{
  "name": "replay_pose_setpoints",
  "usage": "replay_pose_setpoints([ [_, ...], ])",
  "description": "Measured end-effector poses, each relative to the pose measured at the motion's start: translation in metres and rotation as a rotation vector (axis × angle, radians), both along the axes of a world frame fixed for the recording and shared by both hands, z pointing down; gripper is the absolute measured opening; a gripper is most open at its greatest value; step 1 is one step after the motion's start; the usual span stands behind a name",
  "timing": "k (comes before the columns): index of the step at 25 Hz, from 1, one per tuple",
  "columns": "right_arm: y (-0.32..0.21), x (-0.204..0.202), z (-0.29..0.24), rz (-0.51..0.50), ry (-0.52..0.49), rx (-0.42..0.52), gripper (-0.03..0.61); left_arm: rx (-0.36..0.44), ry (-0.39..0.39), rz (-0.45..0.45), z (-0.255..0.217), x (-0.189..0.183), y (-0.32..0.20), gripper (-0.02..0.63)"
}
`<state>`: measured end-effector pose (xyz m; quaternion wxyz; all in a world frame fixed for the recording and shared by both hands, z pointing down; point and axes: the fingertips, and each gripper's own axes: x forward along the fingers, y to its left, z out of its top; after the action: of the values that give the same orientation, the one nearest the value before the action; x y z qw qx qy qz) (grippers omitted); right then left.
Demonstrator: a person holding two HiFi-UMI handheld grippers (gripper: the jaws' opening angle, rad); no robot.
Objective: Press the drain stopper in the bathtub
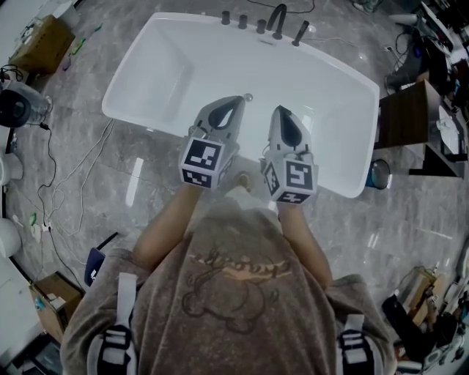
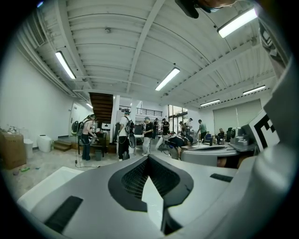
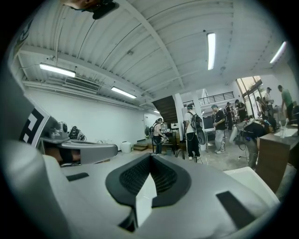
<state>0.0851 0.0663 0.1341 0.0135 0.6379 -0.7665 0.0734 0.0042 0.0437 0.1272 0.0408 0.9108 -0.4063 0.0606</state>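
Jaws are pressing together at the tips on both tools. In its own view the left gripper [image 2: 148,157] is showing only a small diamond-shaped gap behind the closed tips, with nothing in it, and the right gripper [image 3: 150,156] is looking the same. We are holding the pair side by side, and each gripper view is catching the other gripper's grey body at its edge. Those views are looking out level across a workshop, taking in people [image 2: 124,135] standing near a staircase [image 2: 100,105] and ceiling lights [image 3: 211,44]; neither is showing the tub's basin. Only the head view is giving us that. There both grippers are hovering over the near part of the white bathtub [image 1: 132,110]. The drain stopper [image 1: 248,97], a small round grey disc, is sitting just beyond the left tip, though we cannot tell whether they are touching. Faucet fittings [image 1: 277,22] are lining the far rim.
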Motion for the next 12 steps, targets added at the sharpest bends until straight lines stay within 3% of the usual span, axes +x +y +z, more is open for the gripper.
replay_pose_setpoints([
  [12,-0.07,0.033,0.008,-0.047,0.002,-0.014,0.002,0.005,-0.004,-0.045,0.004,0.033,-0.07,0.002],
])
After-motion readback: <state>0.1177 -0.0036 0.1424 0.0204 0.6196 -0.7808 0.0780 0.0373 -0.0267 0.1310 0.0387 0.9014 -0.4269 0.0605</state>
